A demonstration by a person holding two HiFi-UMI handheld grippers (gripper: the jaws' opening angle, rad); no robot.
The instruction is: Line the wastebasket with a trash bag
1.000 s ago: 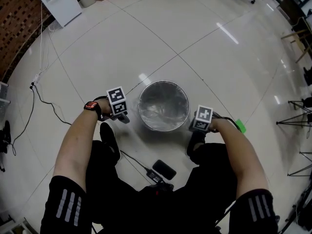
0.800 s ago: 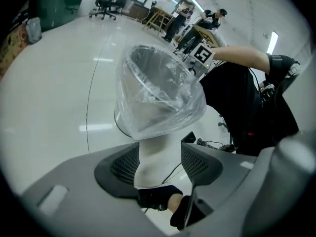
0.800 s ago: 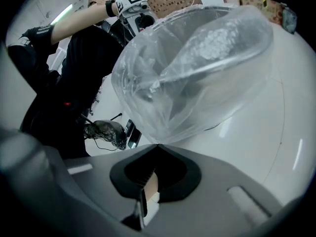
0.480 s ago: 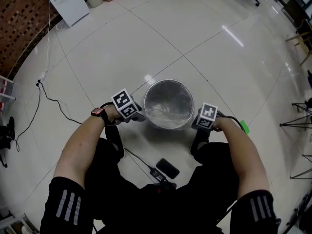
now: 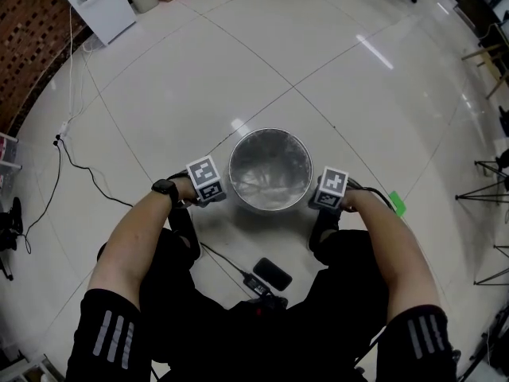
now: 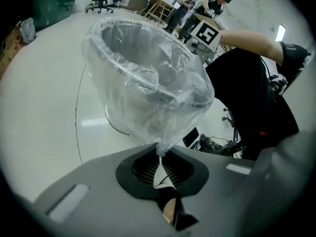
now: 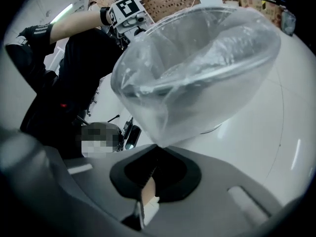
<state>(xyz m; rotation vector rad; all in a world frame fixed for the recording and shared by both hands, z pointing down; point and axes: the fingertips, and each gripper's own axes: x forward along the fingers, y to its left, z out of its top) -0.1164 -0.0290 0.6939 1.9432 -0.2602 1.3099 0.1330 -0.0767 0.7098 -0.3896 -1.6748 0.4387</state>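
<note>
Where the clear trash bag is draped over the round wastebasket rim, its film is pinched at one side by the left gripper, whose jaws have just been closing onto it, and opposite by the right gripper, jaws pressed together on it; stretching down is now judged possible. Glossy tiled floor beneath; brick wall beyond.

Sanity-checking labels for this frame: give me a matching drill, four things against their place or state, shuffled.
Things:
A. left gripper
B. right gripper
C. wastebasket
D. phone

Place or state:
1. on the floor by the person's feet
2. shut on trash bag film, basket's right side in the head view
3. between both grippers, clear bag over its rim
4. shut on bag film, basket's left side in the head view

Pairs: A-4, B-2, C-3, D-1.
The left gripper's jaws have just closed, with film between them.
</note>
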